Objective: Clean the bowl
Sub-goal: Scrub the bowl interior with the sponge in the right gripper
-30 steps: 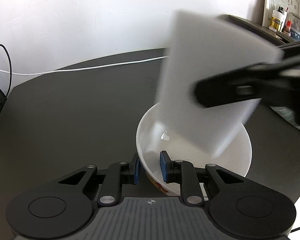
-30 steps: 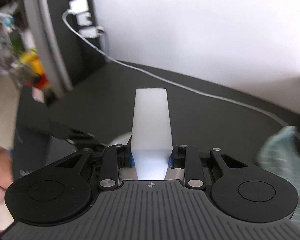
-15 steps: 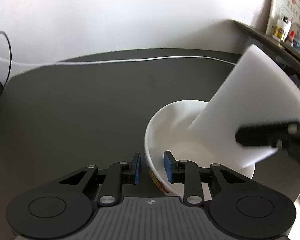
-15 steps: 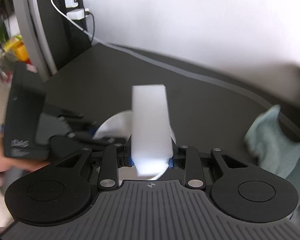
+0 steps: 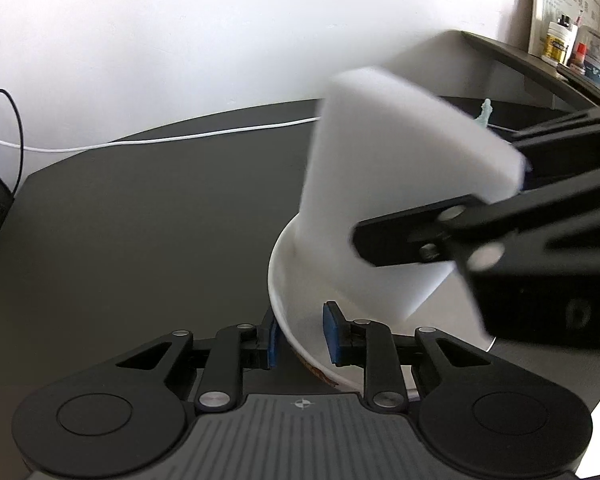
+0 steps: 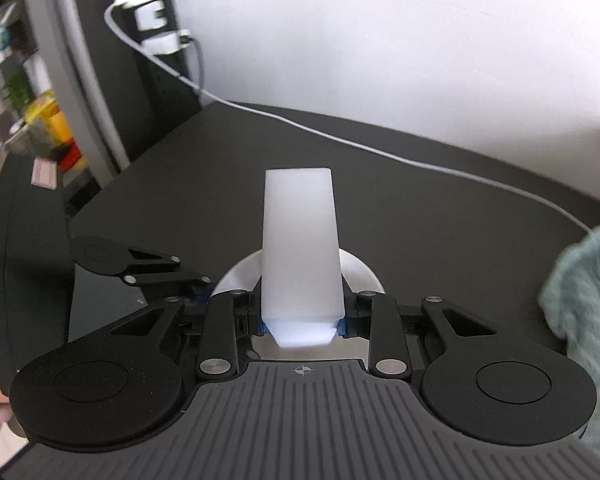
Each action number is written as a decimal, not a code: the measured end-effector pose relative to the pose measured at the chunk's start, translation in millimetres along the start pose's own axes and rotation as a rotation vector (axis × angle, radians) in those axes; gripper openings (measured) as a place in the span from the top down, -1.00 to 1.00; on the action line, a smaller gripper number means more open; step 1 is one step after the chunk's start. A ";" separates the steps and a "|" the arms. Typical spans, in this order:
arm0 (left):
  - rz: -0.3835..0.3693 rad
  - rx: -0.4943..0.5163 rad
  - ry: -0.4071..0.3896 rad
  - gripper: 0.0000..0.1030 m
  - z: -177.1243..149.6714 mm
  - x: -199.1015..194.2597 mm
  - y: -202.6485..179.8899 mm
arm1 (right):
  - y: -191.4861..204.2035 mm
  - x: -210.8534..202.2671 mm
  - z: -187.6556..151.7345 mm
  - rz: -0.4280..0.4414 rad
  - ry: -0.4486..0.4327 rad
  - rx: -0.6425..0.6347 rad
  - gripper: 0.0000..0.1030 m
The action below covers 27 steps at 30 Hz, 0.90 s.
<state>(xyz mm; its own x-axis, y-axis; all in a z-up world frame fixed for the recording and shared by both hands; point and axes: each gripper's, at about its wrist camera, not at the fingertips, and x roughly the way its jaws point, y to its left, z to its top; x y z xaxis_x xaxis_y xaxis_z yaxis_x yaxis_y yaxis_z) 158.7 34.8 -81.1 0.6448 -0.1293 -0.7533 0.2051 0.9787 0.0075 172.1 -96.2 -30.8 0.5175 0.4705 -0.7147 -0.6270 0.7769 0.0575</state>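
A white bowl [image 5: 279, 276] stands on the dark table. Its near rim runs between the blue pads of my left gripper [image 5: 302, 336], whose jaws are closing and pressing on the rim. A white sponge block [image 5: 380, 184] reaches down into the bowl from the right. My right gripper [image 6: 302, 326] is shut on the near end of the sponge [image 6: 300, 248], and one of its black fingers [image 5: 412, 236] crosses in front of the block. In the right wrist view the bowl [image 6: 360, 276] shows behind the sponge, with a left finger [image 6: 160, 270] at its left rim.
A teal cloth [image 6: 576, 304] lies on the table to the right of the bowl. A white cable [image 5: 180, 138] runs along the table's far edge to plugs [image 6: 144, 0] on a dark cabinet. A shelf with small bottles [image 5: 560, 44] stands at the back right.
The sponge has swung inside the bowl, from leaning low at the right side to standing steeper against the far left wall. The bowl's rim stays between the left pads.
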 end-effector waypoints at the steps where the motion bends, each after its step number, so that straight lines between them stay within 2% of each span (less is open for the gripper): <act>1: 0.003 -0.001 0.001 0.53 0.2 0.0 1.5 | -1.1 1.1 -0.6 0.023 0.012 -0.002 0.40; 3: 0.001 -0.006 0.002 0.52 0.4 0.5 5.1 | -5.6 4.7 -1.5 0.082 0.045 -0.002 0.40; 6: -0.007 -0.016 -0.002 0.51 -1.2 0.5 8.7 | -18.8 2.5 -0.3 0.124 0.123 0.032 0.41; 9: -0.017 -0.020 -0.002 0.51 -1.2 1.8 14.1 | -20.2 -10.2 -6.3 0.087 0.173 -0.007 0.41; 15: -0.006 0.003 0.001 0.53 -3.4 -2.6 15.7 | -10.0 -24.6 -3.9 -0.053 0.059 -0.017 0.40; 21: -0.003 0.013 0.003 0.53 -4.2 -6.4 21.5 | 4.5 -7.4 -1.8 0.004 -0.010 -0.065 0.40; 23: -0.002 0.015 0.000 0.53 -4.9 -6.9 22.7 | 7.1 -0.1 -4.2 0.041 0.043 -0.073 0.40; 27: -0.009 0.006 -0.002 0.53 -5.5 -8.3 28.5 | 3.0 -6.4 -8.5 0.002 0.122 -0.071 0.41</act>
<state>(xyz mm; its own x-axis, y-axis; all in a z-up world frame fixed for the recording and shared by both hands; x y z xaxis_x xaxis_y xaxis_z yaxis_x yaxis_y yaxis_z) 155.1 64.7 -78.2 0.6447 -0.1389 -0.7517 0.2152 0.9766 0.0042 162.0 -100.5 -32.0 0.4442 0.4149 -0.7941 -0.6699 0.7424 0.0132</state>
